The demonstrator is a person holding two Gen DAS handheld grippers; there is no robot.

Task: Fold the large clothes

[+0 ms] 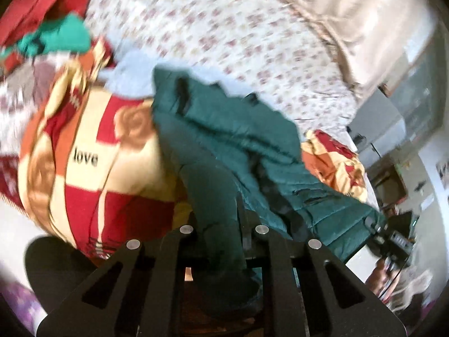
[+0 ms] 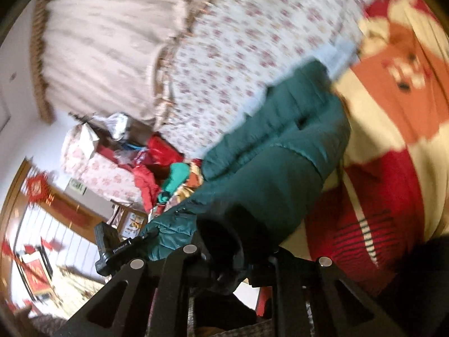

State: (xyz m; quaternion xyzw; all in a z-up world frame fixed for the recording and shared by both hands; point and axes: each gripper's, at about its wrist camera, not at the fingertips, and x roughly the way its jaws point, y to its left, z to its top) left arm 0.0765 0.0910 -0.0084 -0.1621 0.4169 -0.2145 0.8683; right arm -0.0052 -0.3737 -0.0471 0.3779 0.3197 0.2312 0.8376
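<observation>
A dark green quilted jacket (image 1: 224, 146) hangs in the air above the bed, stretched between both grippers; both views are blurred. My left gripper (image 1: 221, 236) is shut on a fold of the jacket, which runs down between its jaws. My right gripper (image 2: 233, 250) is shut on another part of the jacket (image 2: 275, 151), and the cloth covers its fingertips. The other gripper shows at the jacket's far end in each view, at the lower right in the left wrist view (image 1: 384, 233) and at the lower left in the right wrist view (image 2: 120, 250).
A red, cream and orange blanket (image 1: 92, 151) with the word "love" lies bunched on the floral bed sheet (image 1: 238, 28). A heap of red and teal clothes (image 1: 53, 31) lies at the bed's far end. A beige curtain (image 2: 106, 28) hangs beyond the bed.
</observation>
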